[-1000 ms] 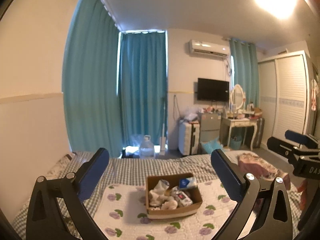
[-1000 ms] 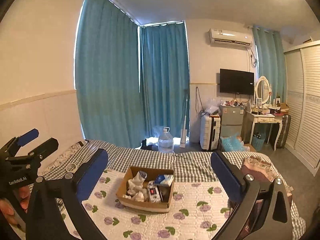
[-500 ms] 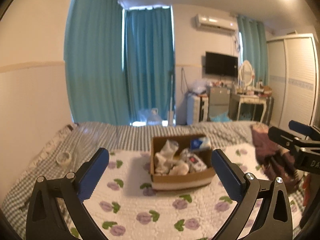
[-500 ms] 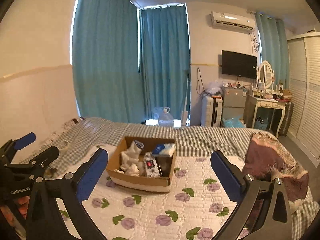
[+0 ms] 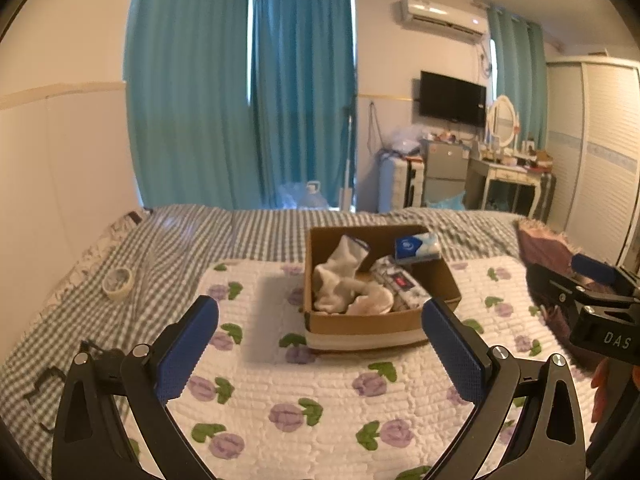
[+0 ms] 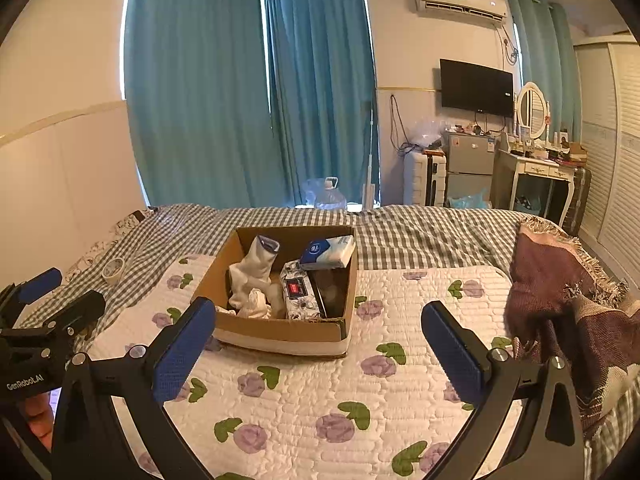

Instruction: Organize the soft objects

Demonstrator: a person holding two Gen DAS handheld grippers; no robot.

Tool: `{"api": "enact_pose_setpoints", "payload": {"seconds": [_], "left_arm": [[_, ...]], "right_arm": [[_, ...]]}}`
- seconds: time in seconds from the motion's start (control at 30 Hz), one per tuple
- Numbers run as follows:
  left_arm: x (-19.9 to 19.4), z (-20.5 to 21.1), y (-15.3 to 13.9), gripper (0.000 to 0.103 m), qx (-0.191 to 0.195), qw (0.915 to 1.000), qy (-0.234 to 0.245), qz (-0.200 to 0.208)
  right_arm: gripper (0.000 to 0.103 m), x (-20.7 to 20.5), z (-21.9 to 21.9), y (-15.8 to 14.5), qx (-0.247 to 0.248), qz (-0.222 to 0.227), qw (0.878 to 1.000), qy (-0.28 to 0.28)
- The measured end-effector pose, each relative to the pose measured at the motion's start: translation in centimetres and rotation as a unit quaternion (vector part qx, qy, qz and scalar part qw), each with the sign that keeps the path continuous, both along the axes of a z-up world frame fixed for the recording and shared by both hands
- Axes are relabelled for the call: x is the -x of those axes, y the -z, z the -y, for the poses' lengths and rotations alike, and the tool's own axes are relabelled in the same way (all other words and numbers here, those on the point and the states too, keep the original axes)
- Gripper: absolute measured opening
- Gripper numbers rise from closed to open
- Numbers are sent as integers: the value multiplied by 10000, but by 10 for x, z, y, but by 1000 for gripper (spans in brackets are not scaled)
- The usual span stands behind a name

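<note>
A cardboard box (image 5: 360, 326) (image 6: 280, 334) sits on a white quilt with purple flowers (image 5: 320, 400) (image 6: 320, 392) on the bed. In it lie white socks (image 5: 340, 280) (image 6: 256, 276), a blue and white tissue pack (image 5: 416, 246) (image 6: 328, 252) and a patterned packet (image 6: 298, 290). My left gripper (image 5: 320, 344) is open and empty, just short of the box. My right gripper (image 6: 318, 344) is open and empty, in front of the box. Each gripper shows at the edge of the other's view, the right one (image 5: 592, 300) and the left one (image 6: 40, 320).
A purple fringed blanket (image 6: 568, 308) (image 5: 544, 248) lies at the bed's right edge. A tape roll (image 5: 117, 283) (image 6: 113, 270) rests on the grey checked sheet at left. A wall runs along the left. Beyond the bed stand curtains, a water jug (image 6: 330, 198) and a dressing table (image 6: 536, 172).
Both grippers have tilted down and moved closer to the bed, so the box and quilt now fill more of each view. Both stay open and empty.
</note>
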State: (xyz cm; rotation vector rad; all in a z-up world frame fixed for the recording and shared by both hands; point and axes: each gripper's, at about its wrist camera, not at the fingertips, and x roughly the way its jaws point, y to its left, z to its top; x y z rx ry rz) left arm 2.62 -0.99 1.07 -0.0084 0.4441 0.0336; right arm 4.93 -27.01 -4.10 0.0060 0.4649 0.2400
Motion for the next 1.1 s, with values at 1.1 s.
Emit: {"api": "enact_pose_setpoints", "payload": {"seconds": [1.1], "left_arm": [[7,-2,-4,103,-29,10000,-47,9]], "right_arm": [[103,4,-3,-1,-30,4,9999,121]]}}
